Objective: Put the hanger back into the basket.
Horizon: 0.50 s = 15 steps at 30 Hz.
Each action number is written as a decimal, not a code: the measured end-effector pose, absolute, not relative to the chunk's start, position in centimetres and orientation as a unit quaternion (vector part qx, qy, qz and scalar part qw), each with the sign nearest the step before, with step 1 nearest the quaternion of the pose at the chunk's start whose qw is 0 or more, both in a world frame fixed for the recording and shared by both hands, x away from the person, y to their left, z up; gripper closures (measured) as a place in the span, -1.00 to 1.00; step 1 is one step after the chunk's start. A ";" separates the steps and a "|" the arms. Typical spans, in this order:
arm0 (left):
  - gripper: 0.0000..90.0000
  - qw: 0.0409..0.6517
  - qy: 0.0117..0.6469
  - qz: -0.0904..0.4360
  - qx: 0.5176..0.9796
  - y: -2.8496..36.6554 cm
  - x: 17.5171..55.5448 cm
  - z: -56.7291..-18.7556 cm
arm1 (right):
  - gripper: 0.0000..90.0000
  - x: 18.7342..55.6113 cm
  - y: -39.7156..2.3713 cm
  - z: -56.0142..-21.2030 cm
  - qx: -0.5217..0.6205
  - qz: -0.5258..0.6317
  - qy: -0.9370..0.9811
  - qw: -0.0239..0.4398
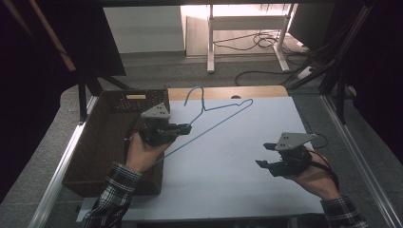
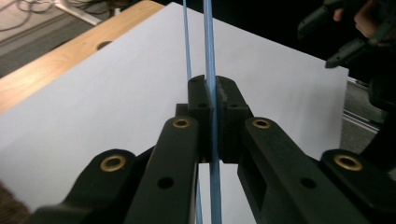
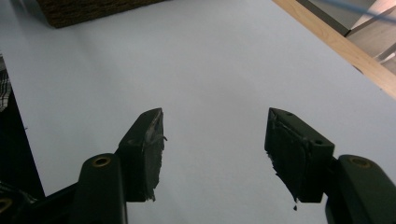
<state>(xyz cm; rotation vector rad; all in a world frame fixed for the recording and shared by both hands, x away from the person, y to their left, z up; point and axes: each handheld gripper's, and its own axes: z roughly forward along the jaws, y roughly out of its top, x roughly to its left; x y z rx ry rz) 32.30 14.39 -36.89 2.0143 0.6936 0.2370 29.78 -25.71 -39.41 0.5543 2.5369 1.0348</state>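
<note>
One tool is doing the work: the left tool (image 1: 183,128) clamps the long lower wire of the blue wire hanger (image 1: 223,118), carried above the tabletop (image 1: 237,156) beside the wicker basket (image 1: 102,142). The right tool (image 1: 266,155) hangs low over the white sheet, jaws apart and empty (no wire between them). Judging from this, the hanger will swing on a single pinch, so keep the left grip firm, move slowly, and bring the right tool to the far wire before any turning.
</note>
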 end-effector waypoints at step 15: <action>0.94 0.484 0.333 0.148 0.796 20.0 31.1 -35.2 | -0.35 28.5 -26.1 -41.5 0.241 0.396 0.868 0.176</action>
